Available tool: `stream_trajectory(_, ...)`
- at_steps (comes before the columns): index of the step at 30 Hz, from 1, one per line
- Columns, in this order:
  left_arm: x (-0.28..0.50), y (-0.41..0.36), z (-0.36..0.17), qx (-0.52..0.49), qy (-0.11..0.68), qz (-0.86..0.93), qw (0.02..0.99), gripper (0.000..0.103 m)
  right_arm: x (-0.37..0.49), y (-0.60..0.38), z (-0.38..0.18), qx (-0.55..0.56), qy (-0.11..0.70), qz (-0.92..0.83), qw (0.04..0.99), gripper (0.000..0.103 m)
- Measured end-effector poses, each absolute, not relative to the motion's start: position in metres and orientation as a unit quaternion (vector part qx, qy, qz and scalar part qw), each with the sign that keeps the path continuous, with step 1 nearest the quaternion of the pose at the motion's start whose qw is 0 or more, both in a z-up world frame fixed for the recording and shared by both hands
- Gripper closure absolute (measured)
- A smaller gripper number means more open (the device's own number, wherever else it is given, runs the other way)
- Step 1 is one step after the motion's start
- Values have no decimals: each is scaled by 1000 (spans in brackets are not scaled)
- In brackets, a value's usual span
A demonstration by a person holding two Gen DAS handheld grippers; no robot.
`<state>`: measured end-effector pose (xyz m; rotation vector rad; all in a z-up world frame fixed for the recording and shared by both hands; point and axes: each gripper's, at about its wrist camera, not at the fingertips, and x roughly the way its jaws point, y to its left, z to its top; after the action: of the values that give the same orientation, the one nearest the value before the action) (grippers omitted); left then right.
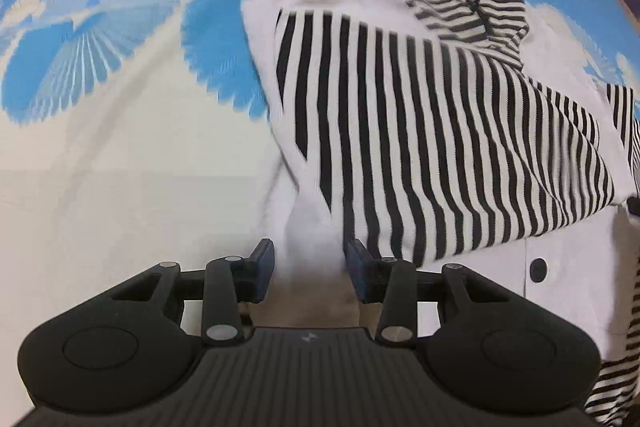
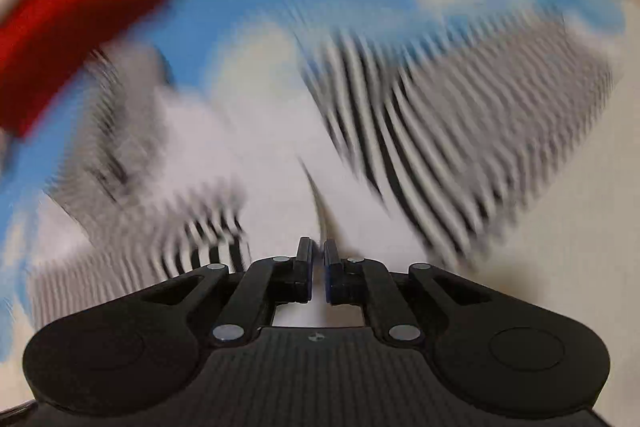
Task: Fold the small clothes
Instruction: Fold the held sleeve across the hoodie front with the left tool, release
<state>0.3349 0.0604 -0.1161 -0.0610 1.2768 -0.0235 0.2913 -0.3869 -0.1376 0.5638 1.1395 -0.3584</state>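
Left wrist: striped garment point(image 1: 440, 131) just beyond left hand-held gripper point(image 1: 310, 267)

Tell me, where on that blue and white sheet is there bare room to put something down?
Free: the sheet left of the striped garment, from the left gripper up to the blue fan print. Crowded: the right side, under the garment's folded panel and sleeve. The right wrist view is too blurred to judge.

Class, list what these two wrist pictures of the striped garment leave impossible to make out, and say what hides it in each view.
- Right wrist view: motion blur smears the striped garment; whether the right gripper pinches cloth is unclear.
- Right wrist view: the red thing is blurred and cut by the left edge; unidentifiable.
- Left wrist view: the garment's right part runs off the frame.
- Left wrist view: the left gripper body hides what lies beneath.
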Motion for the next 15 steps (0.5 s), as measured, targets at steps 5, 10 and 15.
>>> stream_trajectory(5,331,46,-97,-22,560,-44,827,60,294,-381,-118,254,480,-113,832,71)
stream_trajectory(10,331,43,-119,-9,598,-26,801,60,298,-396,-142,317,513,-108,791,61)
stream_trajectory(15,331,34,-105,2,582,-33,813,60,299,-409,-149,340,541,-136,757,60)
